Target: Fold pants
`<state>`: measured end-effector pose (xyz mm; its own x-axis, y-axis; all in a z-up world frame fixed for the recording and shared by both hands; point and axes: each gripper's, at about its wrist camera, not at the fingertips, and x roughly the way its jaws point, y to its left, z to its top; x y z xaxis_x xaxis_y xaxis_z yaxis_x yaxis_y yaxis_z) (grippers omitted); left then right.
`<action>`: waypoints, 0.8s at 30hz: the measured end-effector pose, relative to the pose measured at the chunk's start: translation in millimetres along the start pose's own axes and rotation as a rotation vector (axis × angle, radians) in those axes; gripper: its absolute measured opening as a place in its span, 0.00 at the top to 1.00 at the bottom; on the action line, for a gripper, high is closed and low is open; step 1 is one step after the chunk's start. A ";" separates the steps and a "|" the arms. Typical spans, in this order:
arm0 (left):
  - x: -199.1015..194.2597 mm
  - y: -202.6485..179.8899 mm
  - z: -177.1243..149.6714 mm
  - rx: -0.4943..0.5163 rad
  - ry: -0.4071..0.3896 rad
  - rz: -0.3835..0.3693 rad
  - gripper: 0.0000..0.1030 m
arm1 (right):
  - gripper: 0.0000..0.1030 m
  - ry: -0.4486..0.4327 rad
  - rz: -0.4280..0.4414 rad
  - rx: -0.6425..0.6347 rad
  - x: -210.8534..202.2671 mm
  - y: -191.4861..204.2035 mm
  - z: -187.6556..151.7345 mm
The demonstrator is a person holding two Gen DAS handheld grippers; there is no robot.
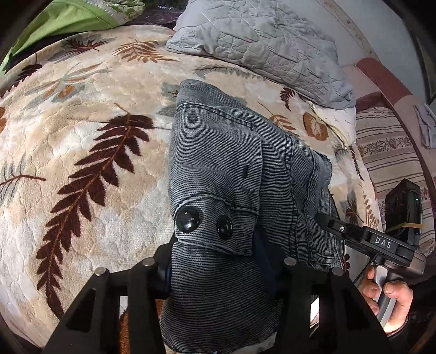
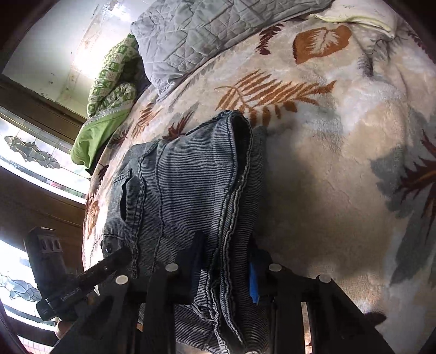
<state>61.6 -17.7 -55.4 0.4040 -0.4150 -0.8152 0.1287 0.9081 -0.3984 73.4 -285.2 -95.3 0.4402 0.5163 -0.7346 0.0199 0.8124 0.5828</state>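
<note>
The grey-blue striped denim pants [image 1: 226,174] lie folded in a thick bundle on the leaf-patterned blanket [image 1: 81,141]. My left gripper [image 1: 218,275] is shut on the waistband end, just below its two black buttons [image 1: 187,218]. My right gripper [image 2: 223,275] is shut on the stacked hem and seam edges of the same pants [image 2: 185,179]. The right gripper also shows in the left wrist view [image 1: 324,220], clamped on the right edge of the pants. The left gripper shows at the lower left of the right wrist view [image 2: 120,254].
A grey quilted pillow [image 1: 261,43] lies at the far side of the bed. A green patterned cloth [image 1: 68,16] sits at the far left corner. A striped cushion [image 1: 387,152] lies past the bed's right edge. A window [image 2: 32,158] is on the left.
</note>
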 end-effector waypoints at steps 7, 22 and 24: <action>-5.3 2.4 1.8 0.001 -0.021 -0.081 0.69 | 0.72 -0.007 0.015 0.005 0.5 -5.0 -1.1; -55.5 -17.4 -7.0 0.138 -0.202 -0.045 0.73 | 0.82 -0.116 -0.008 -0.148 -38.7 50.4 -7.7; -66.7 -19.9 -4.8 0.148 -0.234 -0.043 0.73 | 0.82 -0.136 -0.010 -0.178 -47.1 63.2 -7.0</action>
<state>27.7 -8.4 4.8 0.5913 -0.4445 -0.6729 0.2745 0.8955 -0.3503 47.7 -256.3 -26.3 0.5579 0.4765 -0.6795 -0.1285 0.8585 0.4965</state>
